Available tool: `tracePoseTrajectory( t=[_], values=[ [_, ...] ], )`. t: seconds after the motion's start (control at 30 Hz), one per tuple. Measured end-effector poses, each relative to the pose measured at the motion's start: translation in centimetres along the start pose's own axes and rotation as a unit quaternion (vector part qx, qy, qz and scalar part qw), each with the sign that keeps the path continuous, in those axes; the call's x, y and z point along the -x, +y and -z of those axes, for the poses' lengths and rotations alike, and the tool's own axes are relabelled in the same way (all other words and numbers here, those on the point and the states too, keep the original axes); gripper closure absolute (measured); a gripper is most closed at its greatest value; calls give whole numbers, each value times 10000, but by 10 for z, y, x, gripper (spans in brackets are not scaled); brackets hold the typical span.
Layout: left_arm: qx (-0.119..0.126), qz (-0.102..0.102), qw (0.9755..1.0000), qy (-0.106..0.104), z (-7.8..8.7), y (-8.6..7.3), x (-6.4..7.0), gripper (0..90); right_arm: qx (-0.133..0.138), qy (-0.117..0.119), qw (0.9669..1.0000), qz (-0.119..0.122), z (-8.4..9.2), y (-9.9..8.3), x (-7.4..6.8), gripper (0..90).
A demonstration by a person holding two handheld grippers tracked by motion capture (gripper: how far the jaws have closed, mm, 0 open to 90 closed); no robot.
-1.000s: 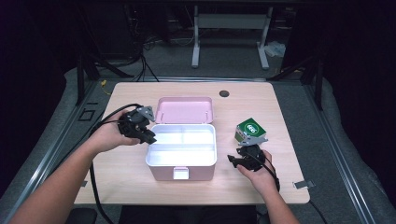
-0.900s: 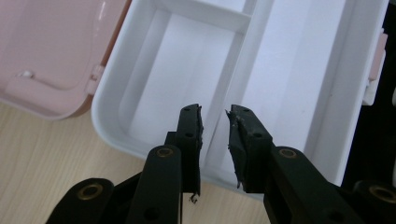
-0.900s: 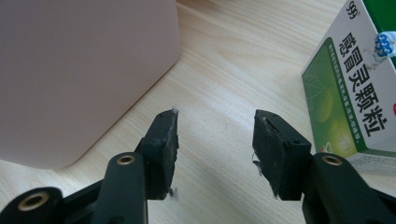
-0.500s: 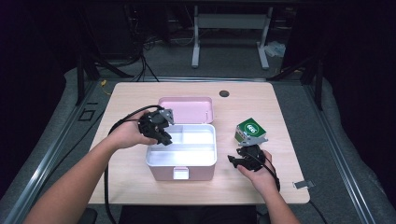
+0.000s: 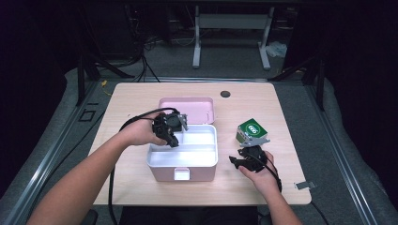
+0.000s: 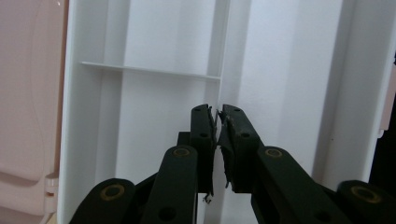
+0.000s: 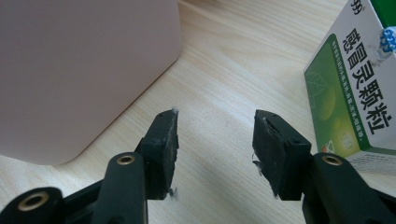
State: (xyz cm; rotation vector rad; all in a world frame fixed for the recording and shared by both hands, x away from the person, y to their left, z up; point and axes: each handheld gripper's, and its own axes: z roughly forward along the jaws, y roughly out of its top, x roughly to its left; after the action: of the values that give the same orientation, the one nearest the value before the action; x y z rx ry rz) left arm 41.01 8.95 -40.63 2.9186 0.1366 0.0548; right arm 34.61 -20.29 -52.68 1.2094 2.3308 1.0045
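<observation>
1. L gripper (image 5: 172,135) hangs over the left rear part of the open pink box (image 5: 183,174), tips pointing down into the white tray (image 6: 154,116).
2. Its jaws have just been closing; in the left gripper view they stand nearly pressed together w/ a thin slit between the pads, nothing in between.
3. They sit just above the tray's long divider wall (image 6: 219,70); a cross rib (image 6: 149,71) lies farther along.
4. Box lid (image 5: 187,109) lies flat behind the tray, pink inside up.
5. R gripper (image 5: 243,160) rests on the table (image 5: 141,101) near the box's right front corner, jaws spread, nothing between.
6. Green-white medicine carton (image 5: 252,132) stands just beyond R gripper, right of the box, apart from both.
</observation>
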Motion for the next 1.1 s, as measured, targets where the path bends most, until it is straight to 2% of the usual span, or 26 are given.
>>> tracePoseTrajectory(
  t=[0.27, 0.47, 0.63, 0.77, 0.9, 1.1],
  values=[
    [-360, -125, 9993, 5, -11, 16, 1, 853, -2, 24, 10000, 4, 0, 0, 0, 496],
    [-460, -114, 9988, -80, -14, 19, -1, 876, -29, 45, 10000, 27, -2, -1, 0, 496],
    [-624, -228, 9977, -118, -19, 23, -1, 877, -45, 51, 10000, 40, -3, -1, -1, 496],
    [-639, -235, 9976, -158, -19, 24, -2, 879, -35, 52, 10000, 26, -2, -1, -1, 496],
    [-676, -262, 9973, -97, -20, 25, 0, 882, -42, 50, 10000, 38, -3, -1, -1, 496],
    [-765, -439, 9961, -89, -20, 27, 1, 889, -37, 45, 10000, 45, -2, -1, -1, 496]
  ],
)
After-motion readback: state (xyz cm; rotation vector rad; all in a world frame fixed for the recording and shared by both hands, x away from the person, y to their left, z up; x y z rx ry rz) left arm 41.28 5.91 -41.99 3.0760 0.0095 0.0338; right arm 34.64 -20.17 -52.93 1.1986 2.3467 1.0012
